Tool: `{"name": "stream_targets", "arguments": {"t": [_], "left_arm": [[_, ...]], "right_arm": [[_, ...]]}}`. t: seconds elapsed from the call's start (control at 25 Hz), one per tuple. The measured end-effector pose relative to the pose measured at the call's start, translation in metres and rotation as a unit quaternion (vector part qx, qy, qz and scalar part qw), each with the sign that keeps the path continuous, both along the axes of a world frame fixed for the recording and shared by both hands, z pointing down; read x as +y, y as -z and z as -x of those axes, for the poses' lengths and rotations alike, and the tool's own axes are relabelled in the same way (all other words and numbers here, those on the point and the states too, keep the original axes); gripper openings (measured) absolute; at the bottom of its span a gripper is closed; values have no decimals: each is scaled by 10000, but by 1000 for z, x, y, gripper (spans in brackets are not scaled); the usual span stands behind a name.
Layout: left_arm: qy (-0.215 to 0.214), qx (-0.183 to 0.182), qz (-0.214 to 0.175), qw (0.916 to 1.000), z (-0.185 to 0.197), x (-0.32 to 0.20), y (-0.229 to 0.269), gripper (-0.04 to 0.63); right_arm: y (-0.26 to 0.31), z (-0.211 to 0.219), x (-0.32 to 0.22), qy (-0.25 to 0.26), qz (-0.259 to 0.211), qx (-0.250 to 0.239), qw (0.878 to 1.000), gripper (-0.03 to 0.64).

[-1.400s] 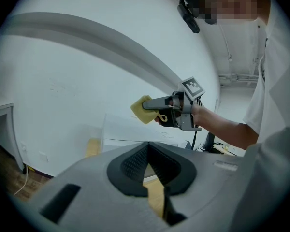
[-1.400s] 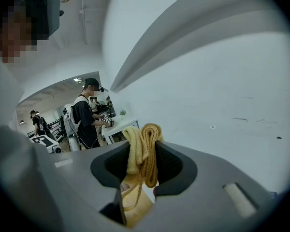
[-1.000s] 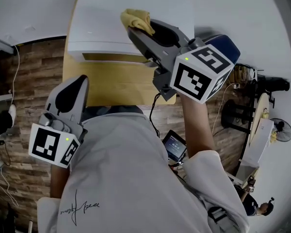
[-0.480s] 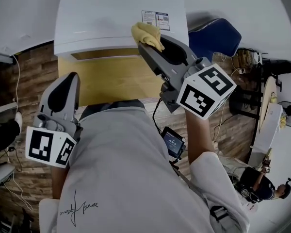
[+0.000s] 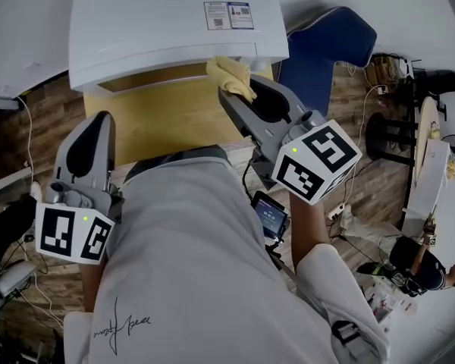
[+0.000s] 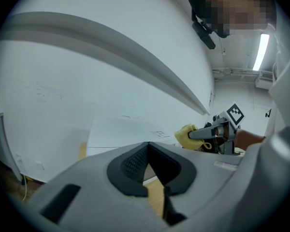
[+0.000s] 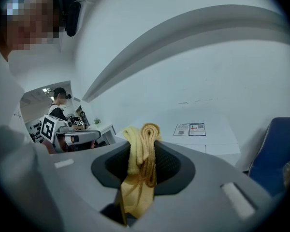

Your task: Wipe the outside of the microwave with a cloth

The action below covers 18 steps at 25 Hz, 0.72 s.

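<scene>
**Inspector A:** Where do we find the cloth?

**Inspector B:** In the right gripper [image 5: 231,91]. Its jaws are clamped on a folded wad of yellow cloth [image 5: 228,73]. The wad sits at the front edge of the white microwave [image 5: 159,29], which is at twelve o'clock on the table [image 5: 167,120]. We cannot confirm contact. We judge the fold serves as a firm wiping pad.

**Inspector A:** And the left gripper?

**Inspector B:** The left gripper [image 5: 97,120] is at nine o'clock, jaws together on nothing, well apart from the microwave. We judge it is held clear of the wiping path.
</scene>
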State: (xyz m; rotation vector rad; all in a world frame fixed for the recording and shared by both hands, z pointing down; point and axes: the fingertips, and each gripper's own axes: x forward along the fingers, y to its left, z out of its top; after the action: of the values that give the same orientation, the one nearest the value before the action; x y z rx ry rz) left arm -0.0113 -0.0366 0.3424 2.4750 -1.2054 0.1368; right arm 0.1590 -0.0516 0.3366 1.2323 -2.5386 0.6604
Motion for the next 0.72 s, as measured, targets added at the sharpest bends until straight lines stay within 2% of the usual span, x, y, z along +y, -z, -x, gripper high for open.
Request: {"name": "stream_targets", "arguments": {"t": [0.2,0.56,0.72], "left_arm": [[-93,-58,32,9999,-4,4,-4,-11],[-37,-101,-43,9999,-9,7,-5,-11],[39,-108,38,9999,-7,16,-10,-11]], "right_arm": [[-6,-10,15,-164,19,72,9998,126],[-12,-28,35,-484,9,182,9987,124],[-16,-32,45,-541,66,217,9983,124]]}}
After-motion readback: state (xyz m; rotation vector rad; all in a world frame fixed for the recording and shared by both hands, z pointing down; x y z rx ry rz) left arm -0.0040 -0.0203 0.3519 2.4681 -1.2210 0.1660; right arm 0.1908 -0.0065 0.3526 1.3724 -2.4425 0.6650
